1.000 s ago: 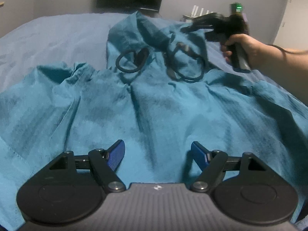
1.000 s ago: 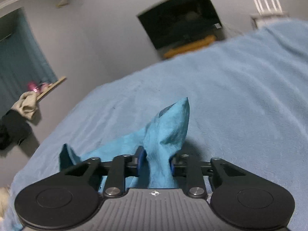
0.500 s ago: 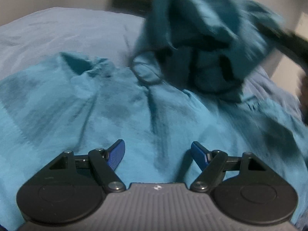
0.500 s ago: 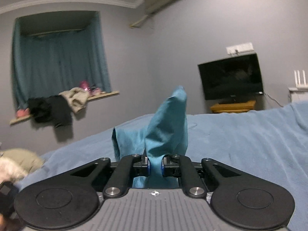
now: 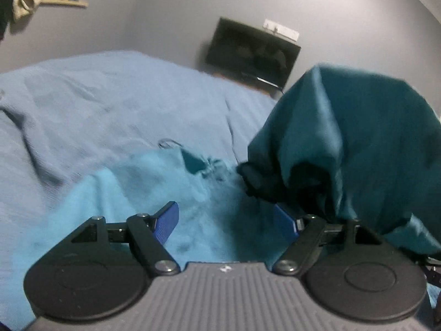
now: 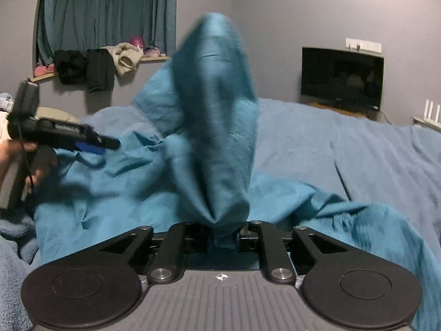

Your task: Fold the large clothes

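No brand, label or other writing can be read in either view; the garment, both tools and the dark television show no legible marks.

The teal garment lies spread across the blue bedspread, on the near side of the bed from the television. The right hand-held gripper is clamped tight on a bunched fold of the garment, which rises from between its fingers in a tall, blurred peak standing in front of the curtained window. In the left wrist view that lifted part hangs as a dark teal mass below and right of the television, draping over the right-hand side of the left hand-held gripper. That gripper's blue pads stand wide apart with nothing between them, hovering over the flat part of the garment. From the right wrist view the left tool shows far left of the television, held by a hand over the cloth.

Compared with a second ago, the raised fold has swung from the far side of the garment, near the television, over toward the left gripper, and now looms much larger. The right gripper has kept its grip throughout; the left has stayed open. The two dark loops seen on the cloth earlier are now mostly hidden, only a thin loop showing at the garment's far edge.
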`<action>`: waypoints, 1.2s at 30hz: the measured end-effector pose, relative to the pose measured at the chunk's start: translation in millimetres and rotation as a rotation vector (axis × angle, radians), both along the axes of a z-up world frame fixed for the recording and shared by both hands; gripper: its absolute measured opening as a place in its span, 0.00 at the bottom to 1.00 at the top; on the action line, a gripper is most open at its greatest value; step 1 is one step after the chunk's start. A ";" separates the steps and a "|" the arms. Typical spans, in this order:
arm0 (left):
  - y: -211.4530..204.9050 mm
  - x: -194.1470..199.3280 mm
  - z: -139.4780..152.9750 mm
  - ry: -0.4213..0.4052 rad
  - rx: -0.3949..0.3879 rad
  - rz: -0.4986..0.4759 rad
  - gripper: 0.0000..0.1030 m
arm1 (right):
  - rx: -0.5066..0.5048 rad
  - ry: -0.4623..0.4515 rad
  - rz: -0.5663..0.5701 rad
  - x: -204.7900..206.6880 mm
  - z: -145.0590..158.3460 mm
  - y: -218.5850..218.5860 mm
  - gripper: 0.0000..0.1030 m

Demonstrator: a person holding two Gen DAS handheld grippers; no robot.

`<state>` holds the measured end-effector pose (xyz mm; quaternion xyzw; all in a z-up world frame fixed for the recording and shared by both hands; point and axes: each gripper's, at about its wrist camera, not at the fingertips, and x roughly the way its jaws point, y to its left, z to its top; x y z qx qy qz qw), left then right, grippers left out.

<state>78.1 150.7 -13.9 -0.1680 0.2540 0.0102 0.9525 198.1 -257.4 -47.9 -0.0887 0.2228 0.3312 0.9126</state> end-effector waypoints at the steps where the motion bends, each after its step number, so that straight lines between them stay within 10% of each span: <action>1: 1.6 -4.2 4.3 -0.006 0.003 0.010 0.73 | 0.020 0.014 -0.004 -2.5 -0.4 -3.1 0.27; 10: 11.5 -38.2 47.4 -0.106 -0.010 0.091 0.73 | 0.349 0.080 0.068 -50.0 35.7 -55.6 0.58; 16: 2.5 -37.6 60.3 -0.112 -0.024 0.056 0.73 | 0.315 0.101 -0.057 -49.2 44.4 -38.4 0.71; 22: -44.8 -24.0 42.2 -0.046 0.123 -0.081 0.73 | 0.258 0.277 -0.214 -18.4 4.7 -16.5 0.71; 29: -66.9 1.4 -10.9 0.167 0.202 -0.177 0.72 | 0.219 0.427 -0.319 5.9 -48.1 -2.8 0.73; 32: -64.7 13.4 -29.8 0.247 0.190 -0.196 0.72 | 0.270 0.442 -0.304 11.4 -55.0 -4.5 0.49; 33: -59.5 12.9 -30.8 0.257 0.184 -0.196 0.72 | 0.292 0.445 -0.300 13.3 -57.5 -4.3 0.18; 36: -57.2 15.2 -29.7 0.249 0.147 -0.215 0.73 | 0.339 0.416 -0.321 15.1 -54.8 -16.6 0.09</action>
